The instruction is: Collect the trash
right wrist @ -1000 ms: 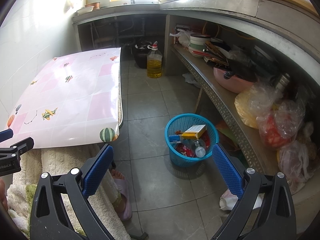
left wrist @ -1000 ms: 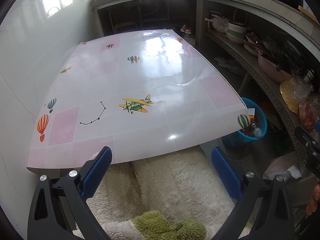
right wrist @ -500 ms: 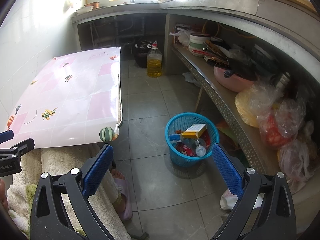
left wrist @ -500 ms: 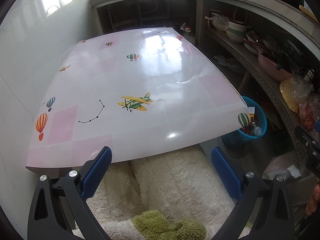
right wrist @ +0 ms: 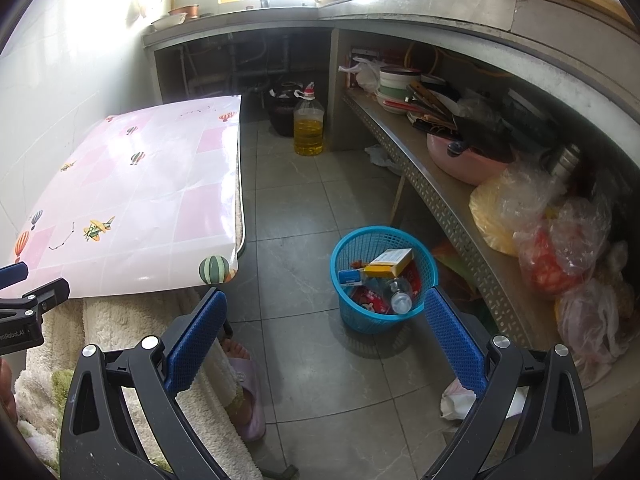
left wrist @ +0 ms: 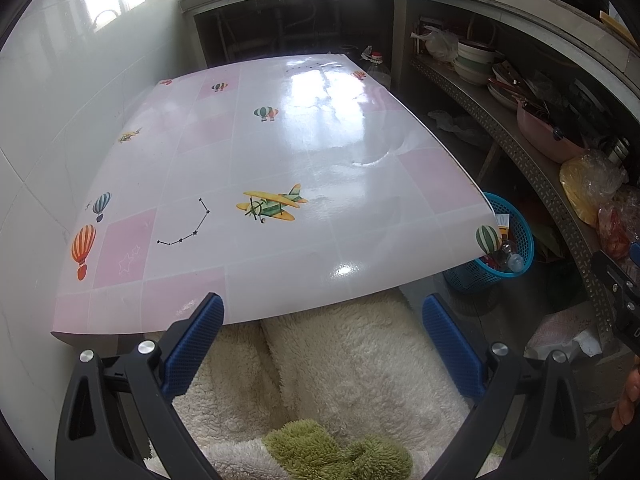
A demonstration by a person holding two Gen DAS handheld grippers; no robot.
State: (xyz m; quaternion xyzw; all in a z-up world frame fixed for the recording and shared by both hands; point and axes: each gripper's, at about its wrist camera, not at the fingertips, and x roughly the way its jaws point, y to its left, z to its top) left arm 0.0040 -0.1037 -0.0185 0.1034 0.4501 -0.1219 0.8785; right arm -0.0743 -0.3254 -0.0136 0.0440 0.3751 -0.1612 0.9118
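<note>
A blue plastic basket (right wrist: 344, 304) stands on the tiled floor right of the table; it also shows in the left wrist view (left wrist: 520, 236). In it lie a yellow-and-white carton (right wrist: 390, 261), a clear plastic bottle (right wrist: 398, 294), a small blue-and-white box (right wrist: 350, 277) and red wrappers. My right gripper (right wrist: 324, 340) is open and empty, held above the floor near the basket. My left gripper (left wrist: 322, 344) is open and empty at the table's near edge, over a fluffy cream cover (left wrist: 352, 364). The table (left wrist: 280, 152) has a glossy pink-and-white cloth with nothing on it.
A metal shelf (right wrist: 440, 196) on the right holds bowls, a pink pan (right wrist: 464, 160) and plastic bags. An oil bottle (right wrist: 308, 128) and a dark pot stand on the floor at the back. A foot in a pink slipper (right wrist: 248, 396) is by the table. Crumpled paper (right wrist: 460, 400) lies under the shelf.
The left wrist view has shifted slightly, so the table sits a little lower in it. The right gripper has barely moved. Both grippers stay open.
</note>
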